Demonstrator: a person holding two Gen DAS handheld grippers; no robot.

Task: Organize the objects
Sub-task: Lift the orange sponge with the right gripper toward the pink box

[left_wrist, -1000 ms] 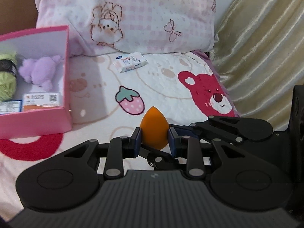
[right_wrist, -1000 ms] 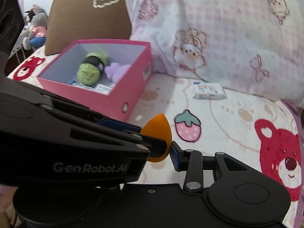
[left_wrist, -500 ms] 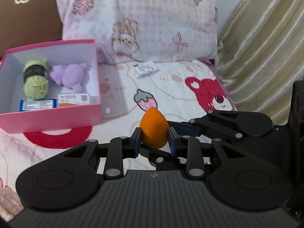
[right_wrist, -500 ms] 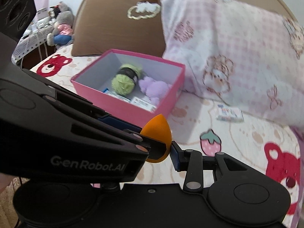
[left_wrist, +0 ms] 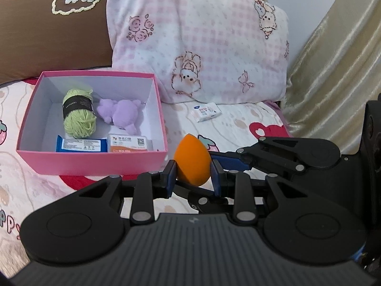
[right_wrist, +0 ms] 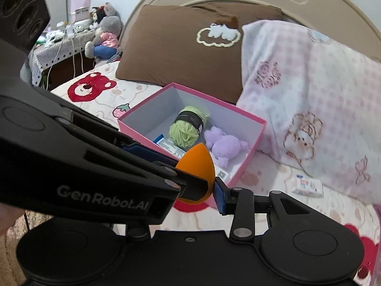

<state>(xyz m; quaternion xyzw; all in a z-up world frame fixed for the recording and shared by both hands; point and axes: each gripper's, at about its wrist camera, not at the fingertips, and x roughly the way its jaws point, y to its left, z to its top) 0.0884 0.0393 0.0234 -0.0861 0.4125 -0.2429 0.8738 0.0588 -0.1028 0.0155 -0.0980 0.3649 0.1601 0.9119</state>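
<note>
Both grippers, left (left_wrist: 193, 175) and right (right_wrist: 209, 186), still squeeze the orange sponge (left_wrist: 192, 160) together. They have lifted it off the bed (left_wrist: 238, 124), closer to the pink box (left_wrist: 95, 160) now.

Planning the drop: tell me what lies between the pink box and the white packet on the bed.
Nothing lies there: only bare printed blanket between the pink box and the white packet, clearest in the left wrist view.

Beyond jaws: brown cloud-embroidered pillow (left_wrist: 47, 23) upper left; pink checked fleece pillow (left_wrist: 202, 40) beside it; gold satin curtain (left_wrist: 333, 71) right.
</note>
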